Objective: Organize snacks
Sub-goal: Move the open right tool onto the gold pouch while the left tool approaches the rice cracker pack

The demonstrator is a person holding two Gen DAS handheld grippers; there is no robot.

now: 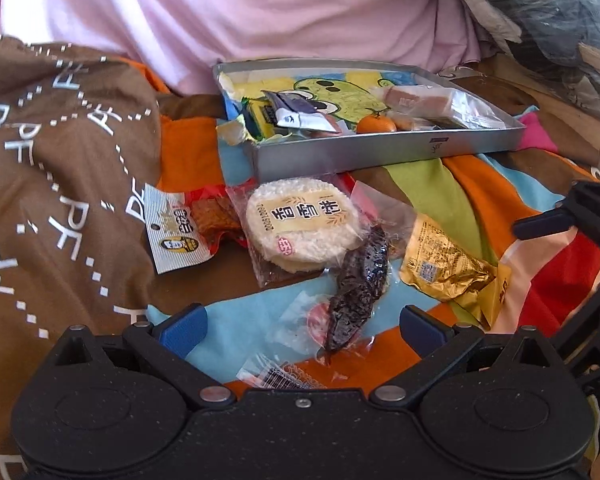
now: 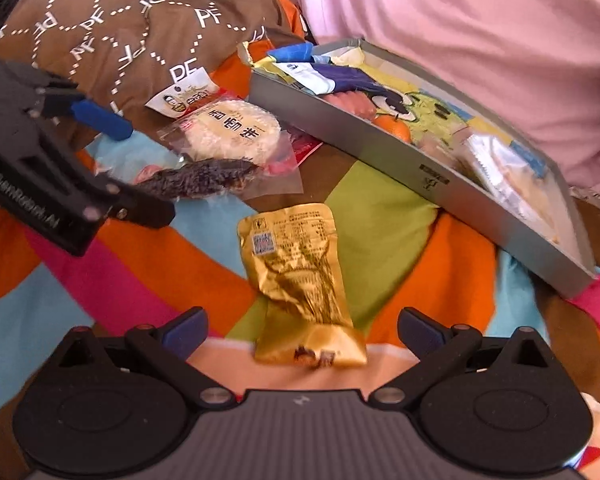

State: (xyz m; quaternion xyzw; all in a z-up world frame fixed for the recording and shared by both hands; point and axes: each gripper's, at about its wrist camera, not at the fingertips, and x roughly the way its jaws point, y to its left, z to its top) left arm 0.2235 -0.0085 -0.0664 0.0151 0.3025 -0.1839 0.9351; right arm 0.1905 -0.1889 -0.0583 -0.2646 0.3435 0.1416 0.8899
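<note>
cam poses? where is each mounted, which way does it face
Left wrist: on the left gripper, facing the dark snack, rice cracker and tin; own blue fingers, right gripper at the edge.
Right wrist: on the right gripper, over the gold packet; left gripper intrudes.
Shared: cracker, dark snack, gold packet, tin.

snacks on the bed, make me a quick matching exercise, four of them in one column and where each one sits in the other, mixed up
Things:
1. gold packet
2. tangerine
3. round rice cracker
4. dark snack in clear wrap

Places:
A. inside the grey tray
B. between the right gripper fingers, which are open
C. on the blanket, just in front of the tray
D. just ahead of the open left gripper

Pairs: 1-B, 2-A, 3-C, 4-D
</note>
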